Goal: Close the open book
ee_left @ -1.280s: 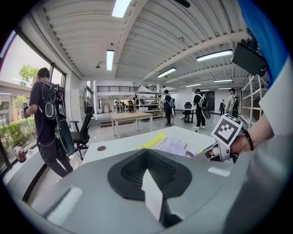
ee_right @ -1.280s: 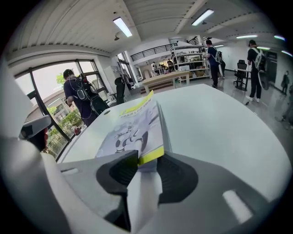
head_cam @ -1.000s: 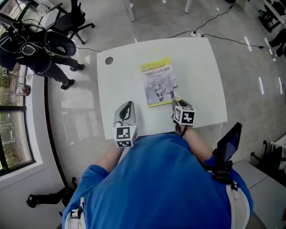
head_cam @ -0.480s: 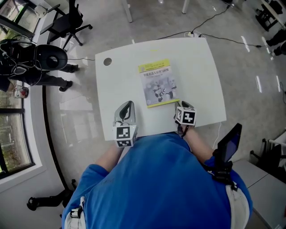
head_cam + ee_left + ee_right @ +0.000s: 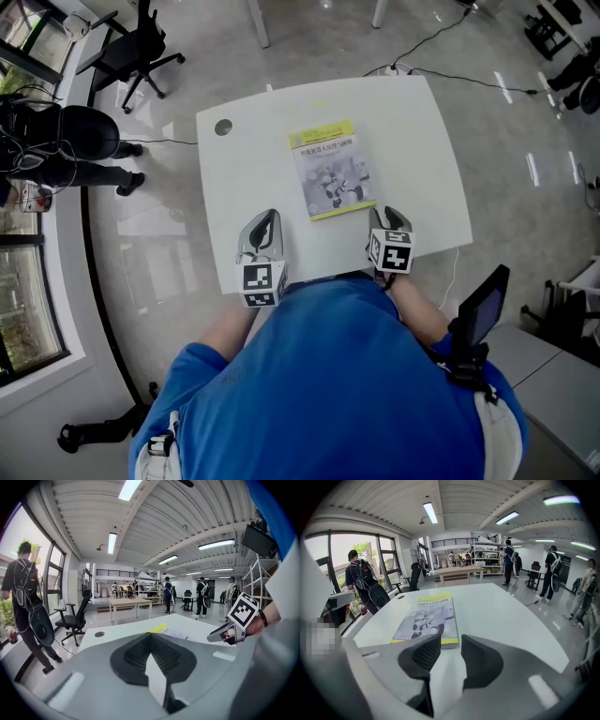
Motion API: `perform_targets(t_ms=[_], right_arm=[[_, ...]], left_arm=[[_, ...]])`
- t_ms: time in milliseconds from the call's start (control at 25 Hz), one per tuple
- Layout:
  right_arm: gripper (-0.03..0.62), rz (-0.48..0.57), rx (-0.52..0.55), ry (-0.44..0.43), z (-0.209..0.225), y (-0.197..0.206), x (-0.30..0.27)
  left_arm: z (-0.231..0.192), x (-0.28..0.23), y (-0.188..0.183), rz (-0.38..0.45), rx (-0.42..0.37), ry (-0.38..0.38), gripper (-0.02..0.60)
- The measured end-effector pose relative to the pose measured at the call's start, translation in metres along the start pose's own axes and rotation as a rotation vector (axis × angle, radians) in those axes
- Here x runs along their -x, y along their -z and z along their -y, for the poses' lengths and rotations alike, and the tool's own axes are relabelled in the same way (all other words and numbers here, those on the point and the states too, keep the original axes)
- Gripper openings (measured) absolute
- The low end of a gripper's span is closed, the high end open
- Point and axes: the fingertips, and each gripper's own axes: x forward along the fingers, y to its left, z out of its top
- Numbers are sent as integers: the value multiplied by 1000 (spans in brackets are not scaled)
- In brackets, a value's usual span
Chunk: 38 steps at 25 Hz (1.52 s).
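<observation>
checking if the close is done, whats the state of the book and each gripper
book: closed, lying flat on the table, cover up
left gripper: fingers together, nothing held
right gripper: fingers apart, nothing between them, by the book's near corner

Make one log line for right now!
book: closed, flat on table | left gripper: shut, empty | right gripper: open, empty, near book corner
</observation>
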Motion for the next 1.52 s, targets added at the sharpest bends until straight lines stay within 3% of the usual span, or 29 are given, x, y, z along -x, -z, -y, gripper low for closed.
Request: perform_targets(t_ms=[400, 680, 1200, 1520], right_arm=[[127, 170, 143, -6, -47, -24, 49], [127, 239, 205, -115, -64, -32, 70], [110, 381, 286, -306, -23, -16, 168], [21, 409, 289, -387, 8, 15, 227]], left_arm=[[2, 19, 0, 40, 29, 82, 7], [31, 30, -2, 51, 26, 74, 6], [158, 67, -26, 125, -14, -5, 6], [228, 109, -28, 144, -21, -79, 6]])
